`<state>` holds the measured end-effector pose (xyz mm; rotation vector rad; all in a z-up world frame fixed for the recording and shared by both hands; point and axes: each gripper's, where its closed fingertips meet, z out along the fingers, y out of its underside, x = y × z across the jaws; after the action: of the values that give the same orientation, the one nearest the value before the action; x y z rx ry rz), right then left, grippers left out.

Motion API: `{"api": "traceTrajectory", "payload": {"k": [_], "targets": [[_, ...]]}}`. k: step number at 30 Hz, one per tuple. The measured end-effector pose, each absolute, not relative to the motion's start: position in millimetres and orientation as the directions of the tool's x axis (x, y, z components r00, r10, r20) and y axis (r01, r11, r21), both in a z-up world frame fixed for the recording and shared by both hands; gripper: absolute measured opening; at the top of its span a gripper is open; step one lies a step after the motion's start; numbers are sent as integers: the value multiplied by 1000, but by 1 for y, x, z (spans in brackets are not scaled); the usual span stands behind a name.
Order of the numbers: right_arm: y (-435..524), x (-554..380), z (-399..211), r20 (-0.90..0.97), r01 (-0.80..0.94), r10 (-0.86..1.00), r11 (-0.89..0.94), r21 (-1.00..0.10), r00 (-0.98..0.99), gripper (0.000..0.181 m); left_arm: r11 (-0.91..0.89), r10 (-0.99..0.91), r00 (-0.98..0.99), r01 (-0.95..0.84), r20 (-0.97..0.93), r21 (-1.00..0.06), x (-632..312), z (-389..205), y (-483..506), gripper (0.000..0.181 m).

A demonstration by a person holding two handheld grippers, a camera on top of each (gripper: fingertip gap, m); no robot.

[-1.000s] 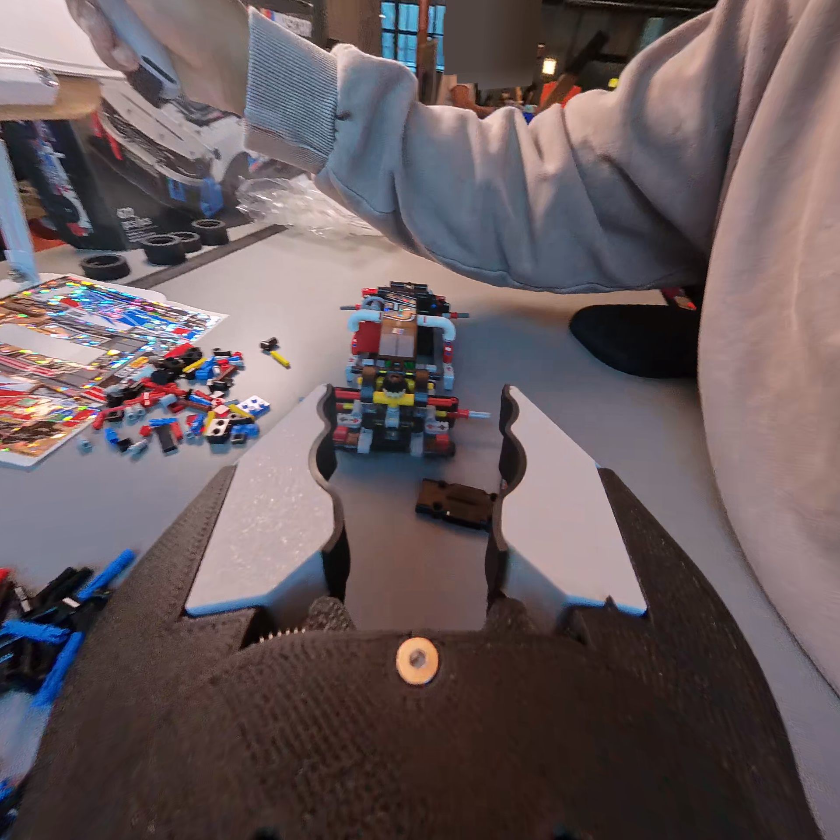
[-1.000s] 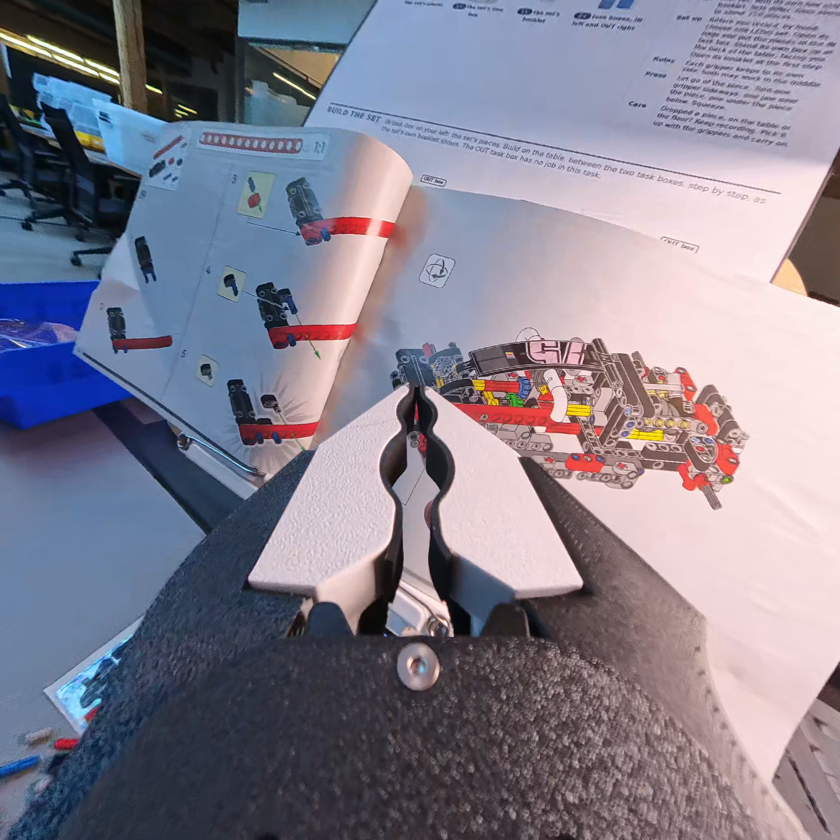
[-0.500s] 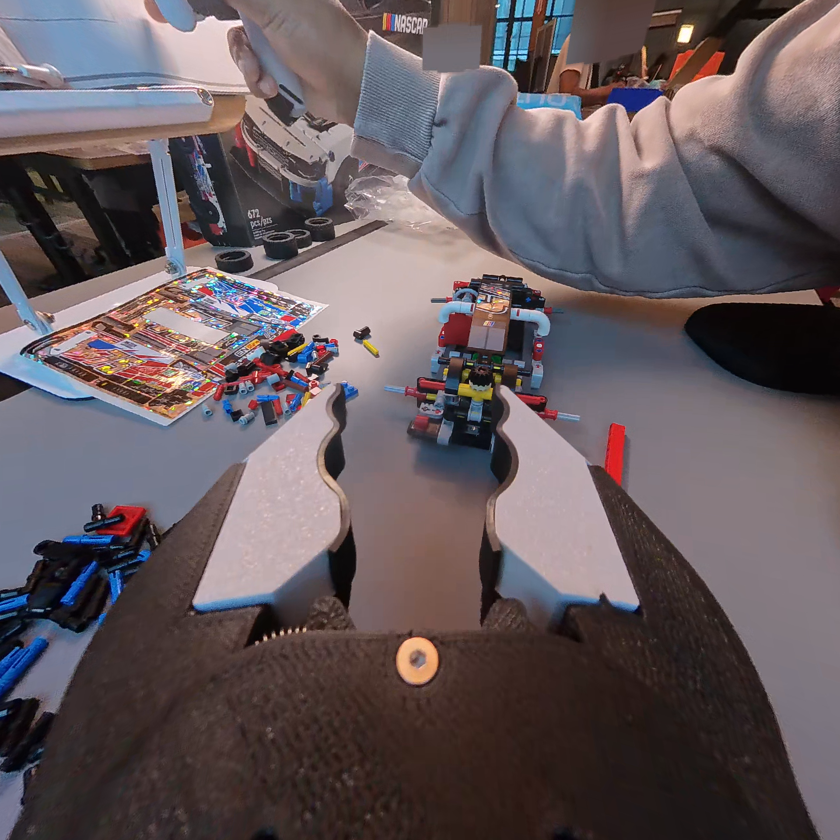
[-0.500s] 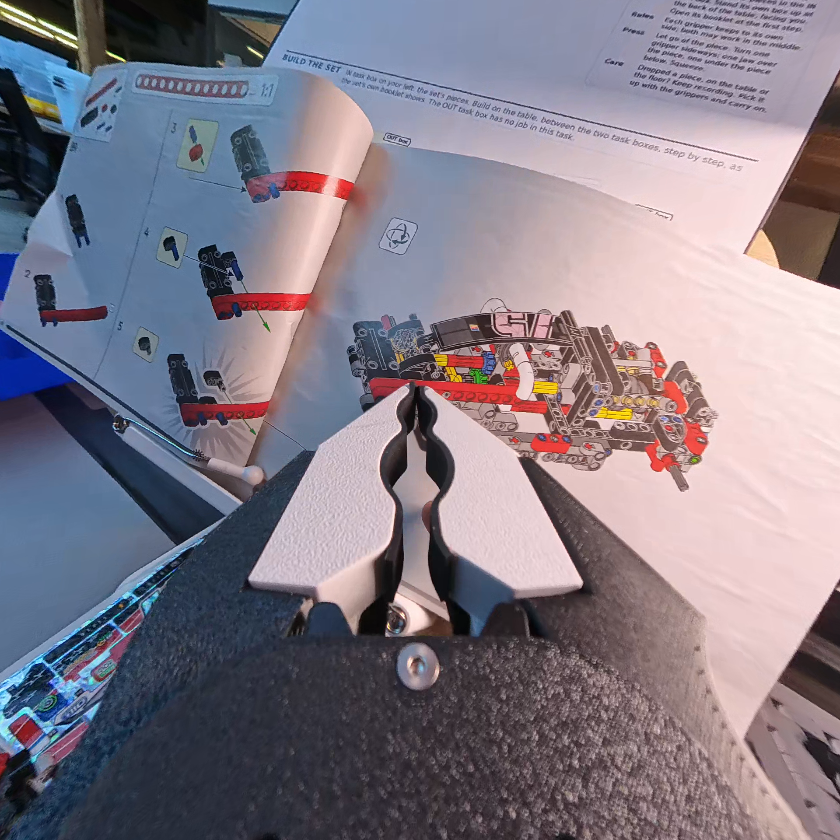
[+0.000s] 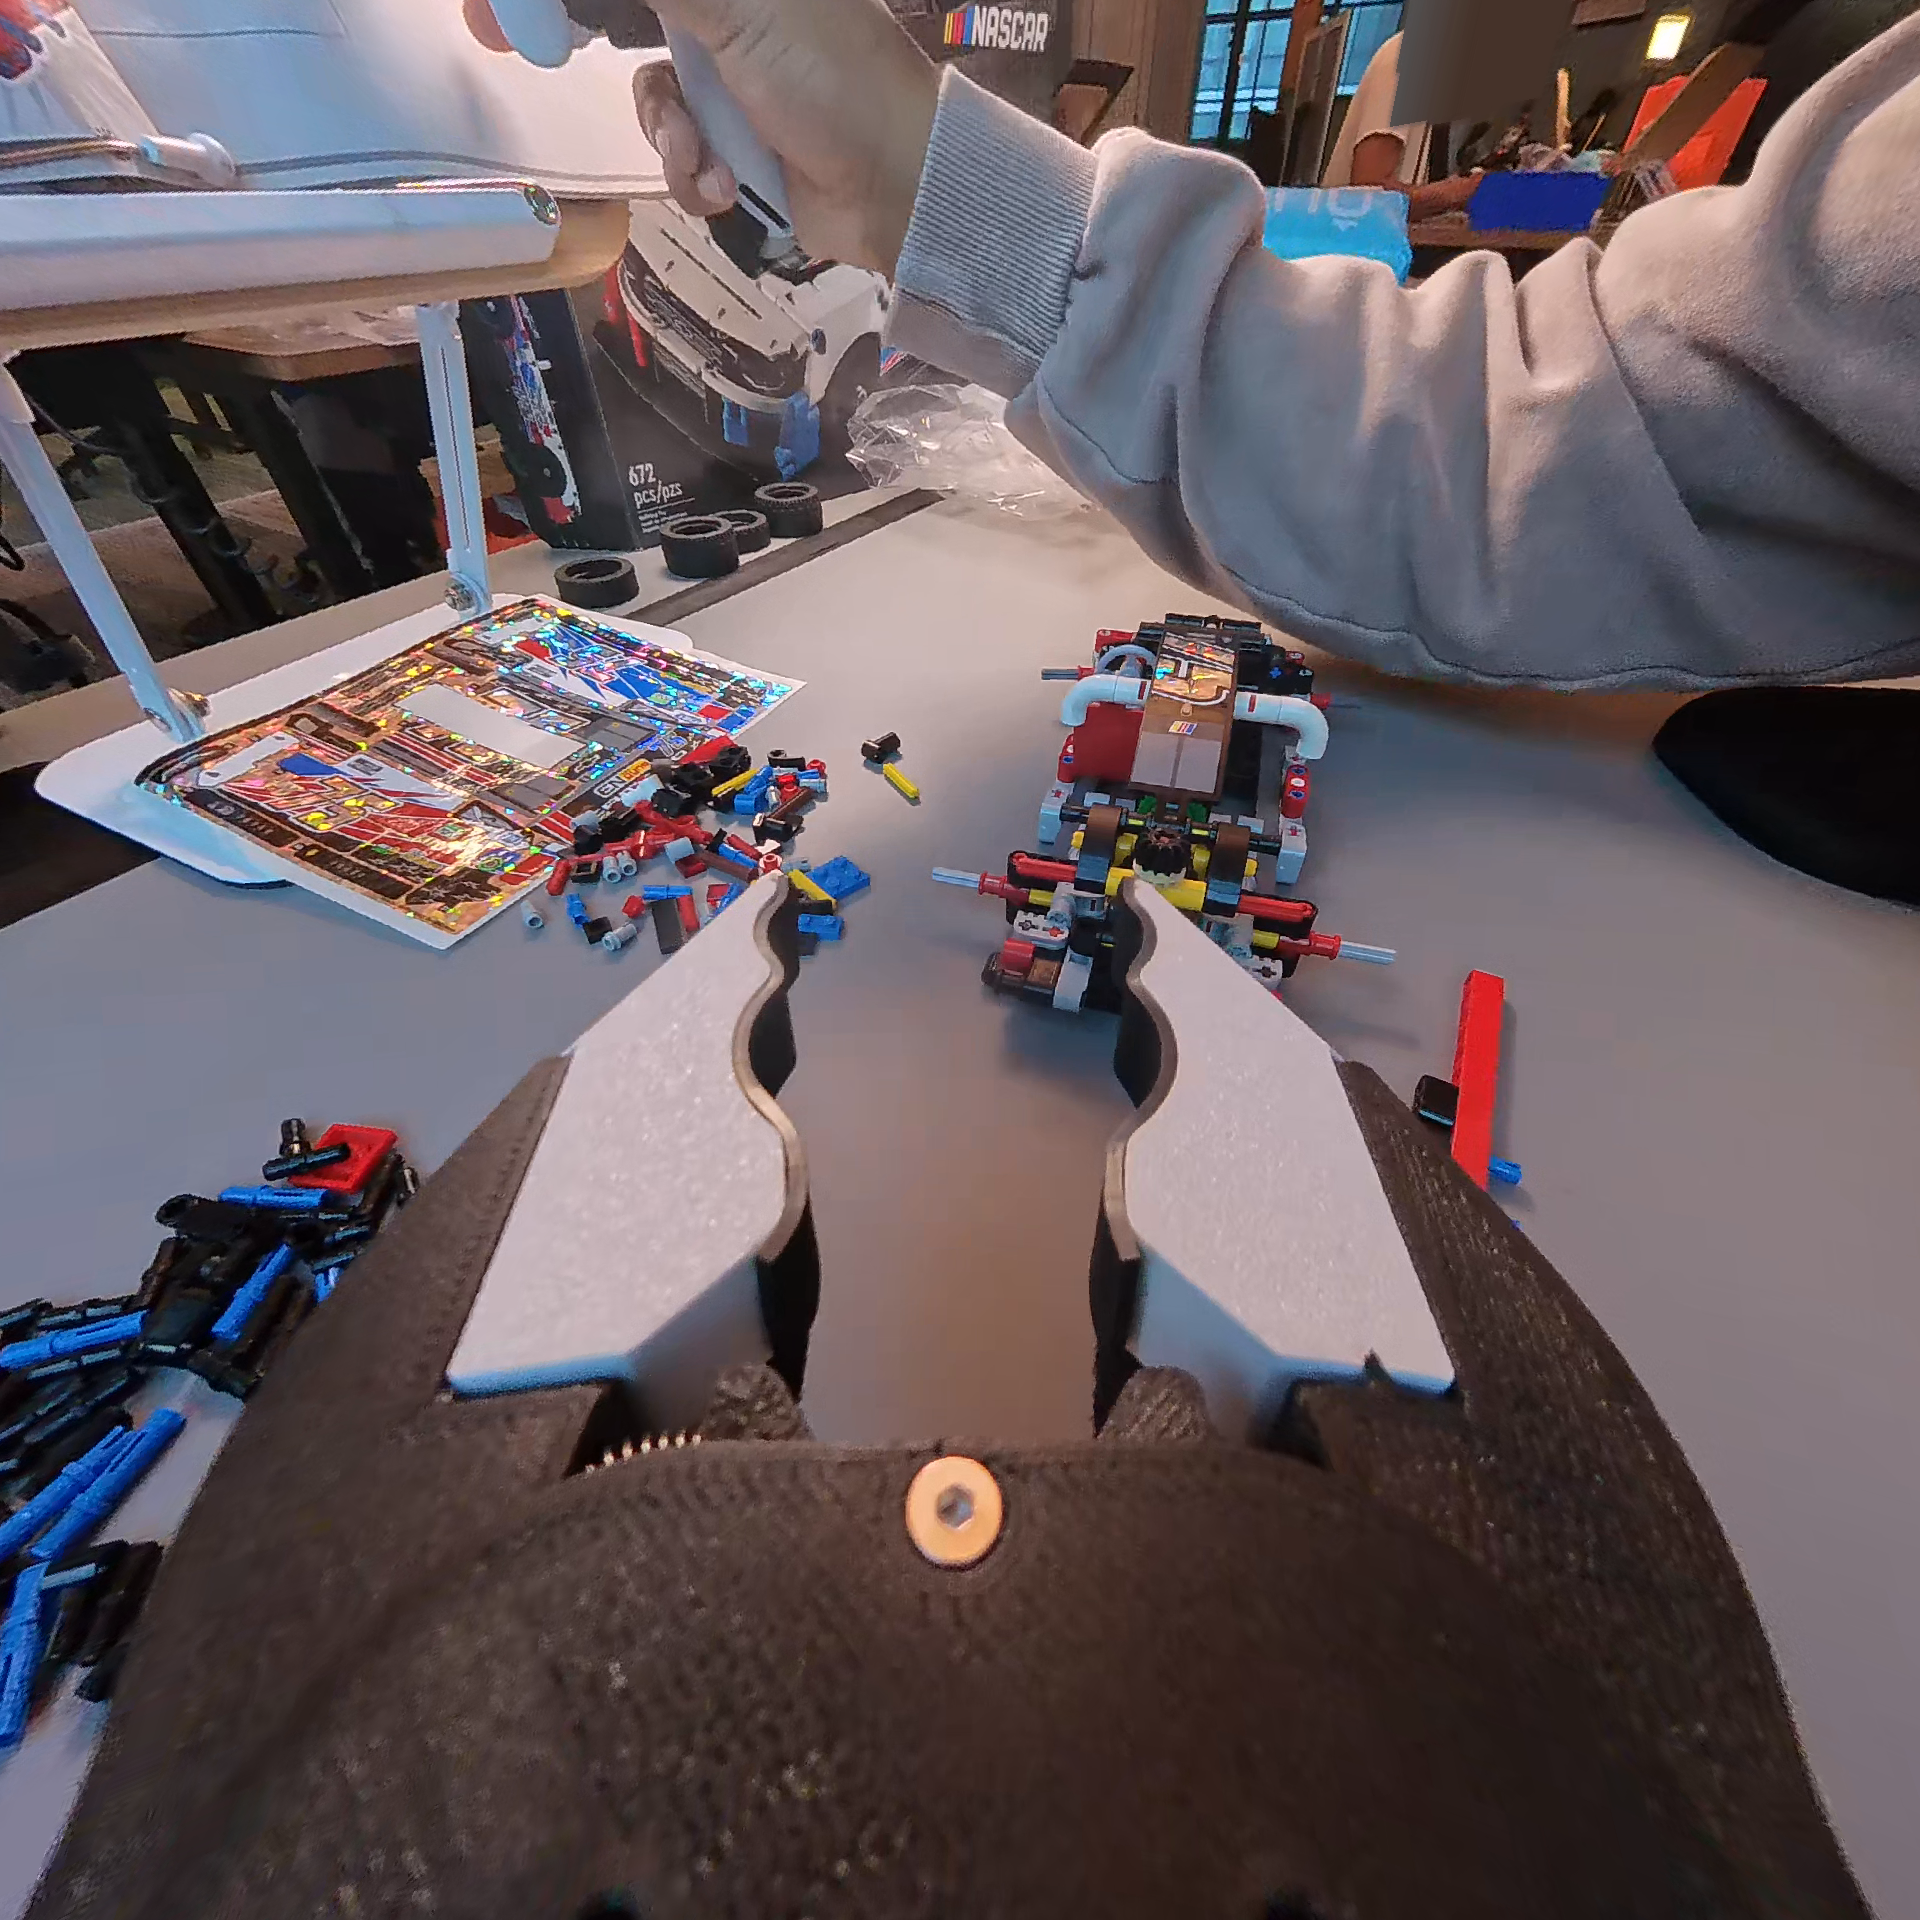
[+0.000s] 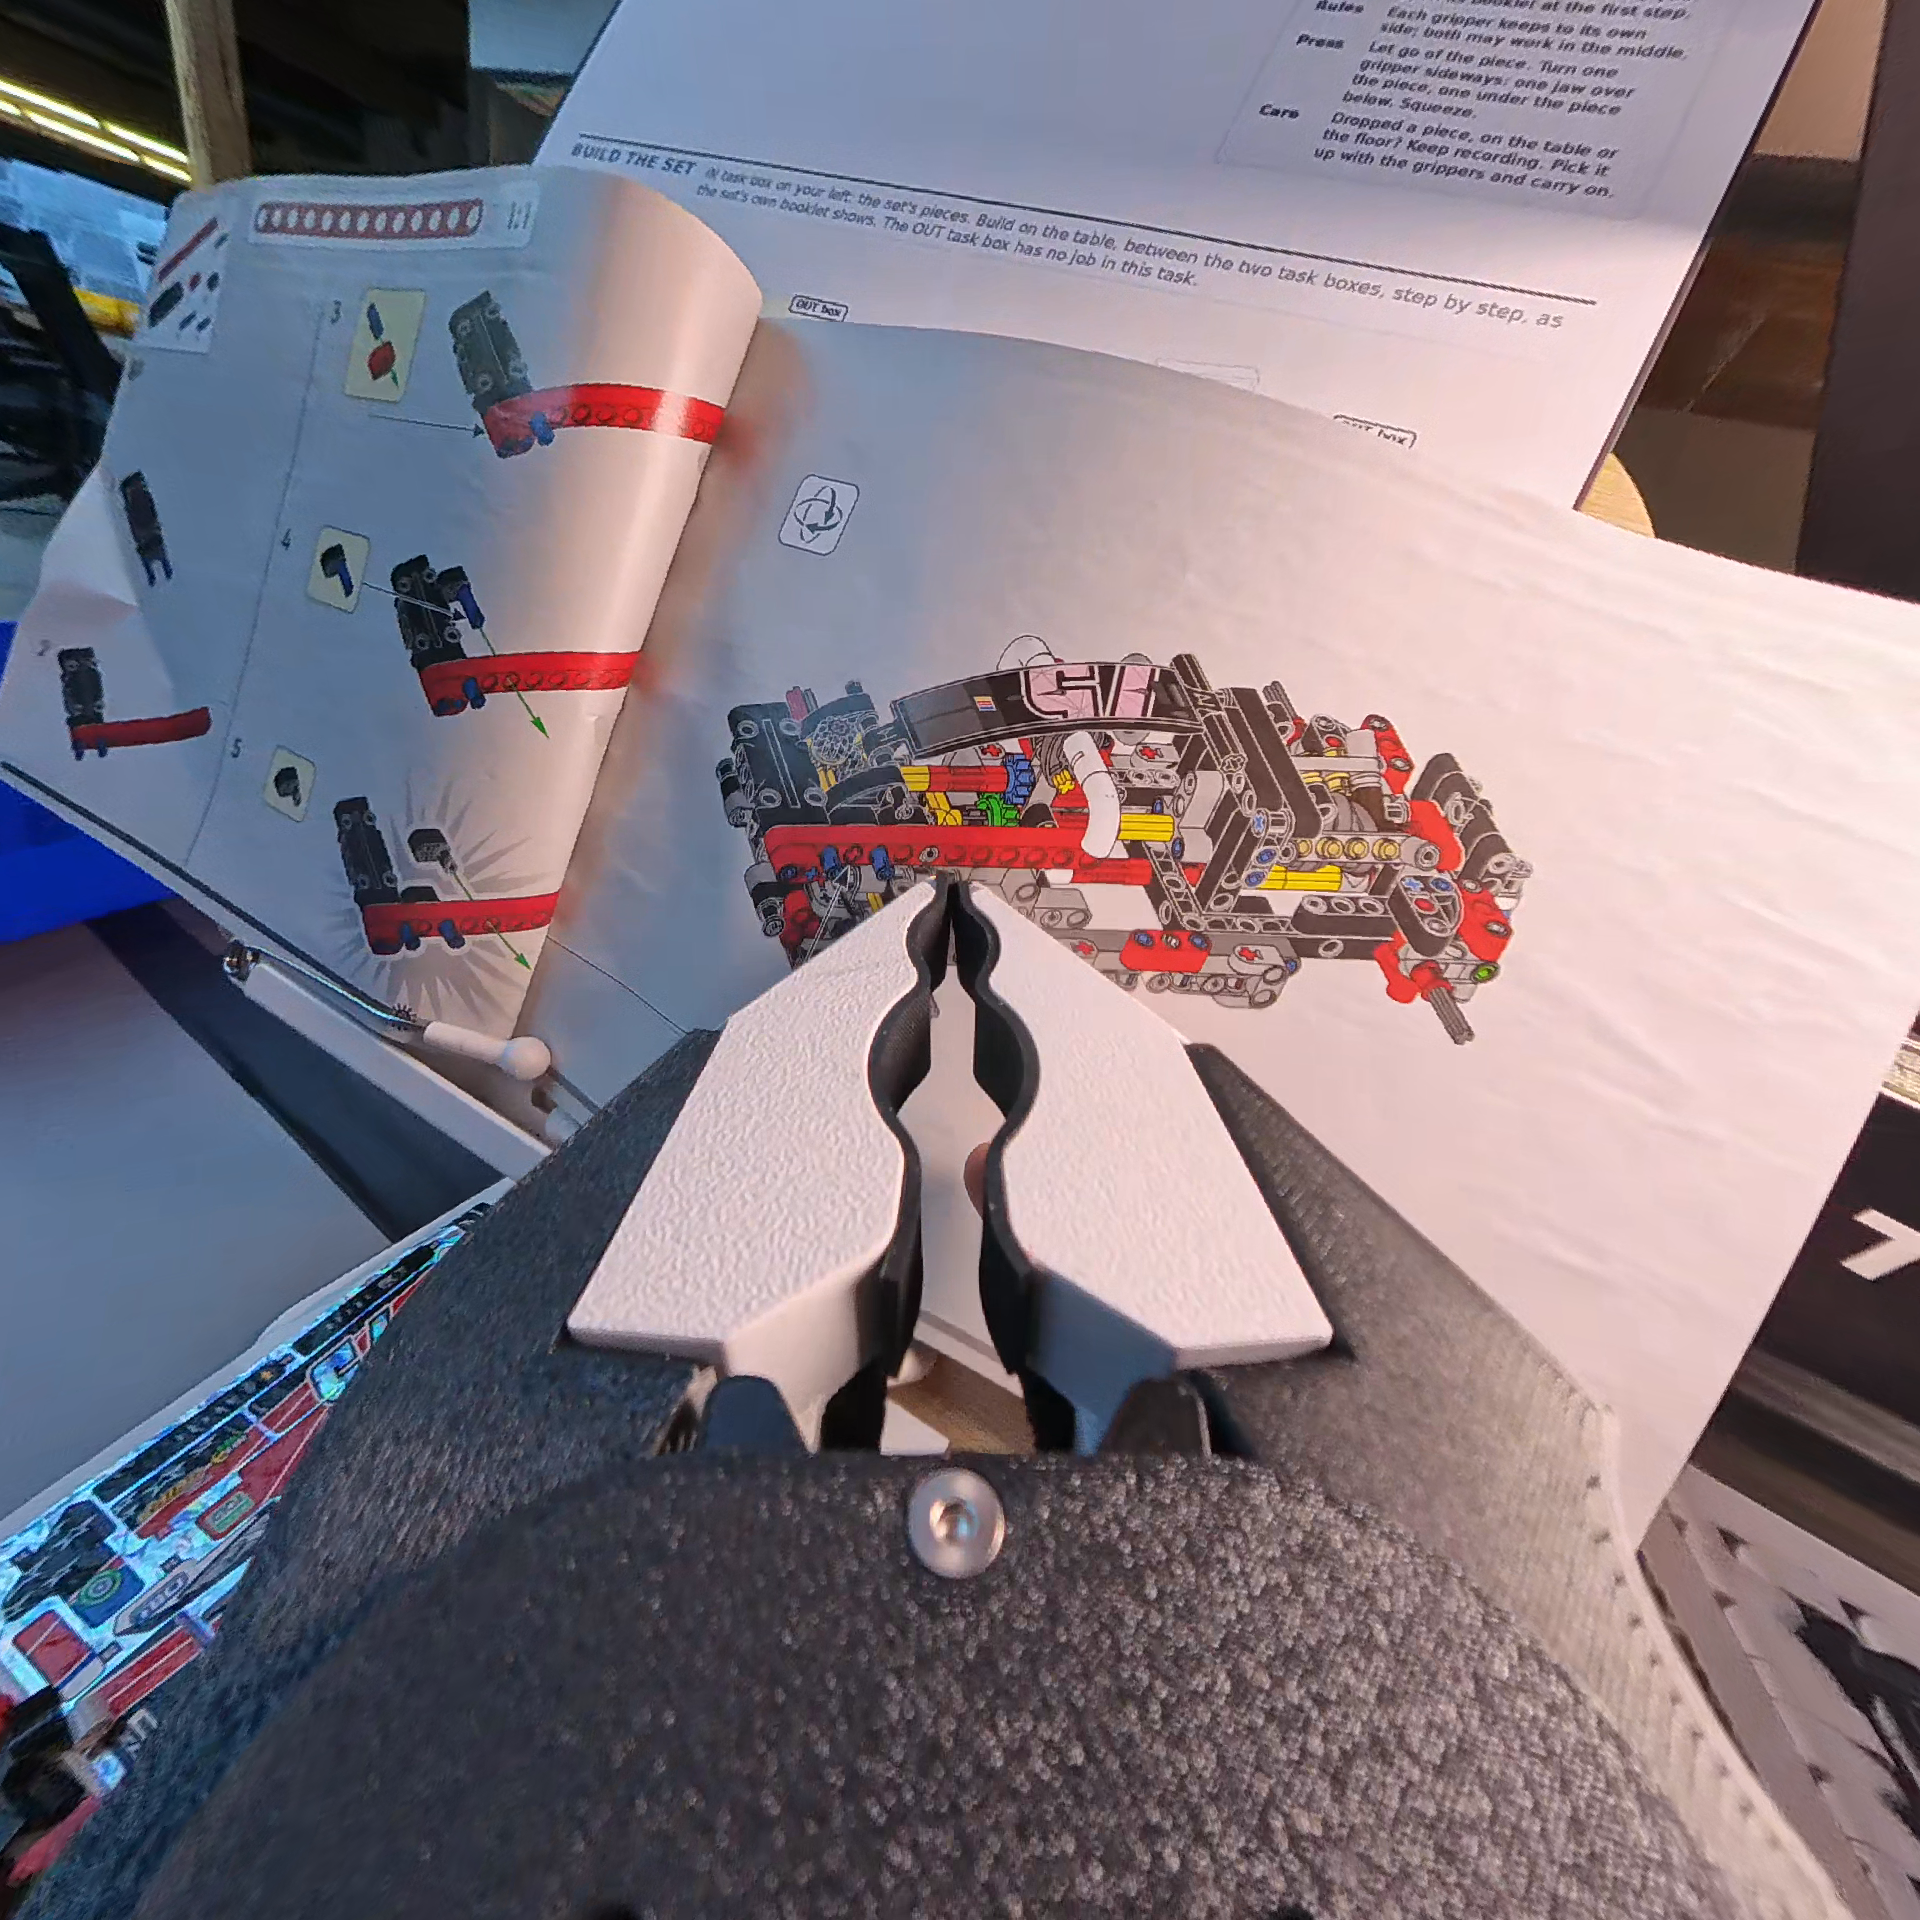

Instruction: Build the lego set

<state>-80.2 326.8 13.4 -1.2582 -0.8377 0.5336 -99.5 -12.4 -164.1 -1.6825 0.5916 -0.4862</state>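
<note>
Hovering low over the grey table [image 5: 312,1039], the left gripper [image 5: 951,904] is holding its jaws wide apart with nothing between them. Its right fingertip is standing in front of the near end of the half-built lego car [image 5: 1164,810], though I cannot tell whether it is touching. The car is sitting on the table under the person's grey sleeve [image 5: 1455,436]. A red beam [image 5: 1477,1060] is lying just to the right of the gripper, a scatter of small loose pieces [image 5: 696,842] is lying to the left of the car beside a shiny sticker sheet [image 5: 416,758], and a heap of blue and black pins [image 5: 135,1340] is sitting at the near left. Four black tyres [image 5: 696,540] are lining up in front of the set's box [image 5: 665,395] at the far edge.

The right gripper [image 6: 951,894] is pointing up at the open instruction booklet [image 6: 1039,582] propped on a white stand [image 5: 260,229], with a printed sheet [image 6: 1039,125] standing behind the booklet. Its jaws are pressed together at the tips and appear to be holding nothing, right in front of the picture of the car.
</note>
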Motion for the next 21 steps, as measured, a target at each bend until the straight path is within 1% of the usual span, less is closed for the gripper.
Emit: {"api": "traceTrajectory", "payload": {"k": [7,19,21], "targets": [[323,-73,6,260,91,755,259,-962,602,0,-148,-619,785,-120,-3,-982,-101,-165,-11,59],[325,-66,11,203,18,769,241,-970,606,0,-128,-591,806,-128,-28,-984,-103,-163,-7,60],[325,-68,9,211,33,772,240,-970,599,1,-127,-586,809,-128,-30,-984,-105,-163,-6,60]]}}
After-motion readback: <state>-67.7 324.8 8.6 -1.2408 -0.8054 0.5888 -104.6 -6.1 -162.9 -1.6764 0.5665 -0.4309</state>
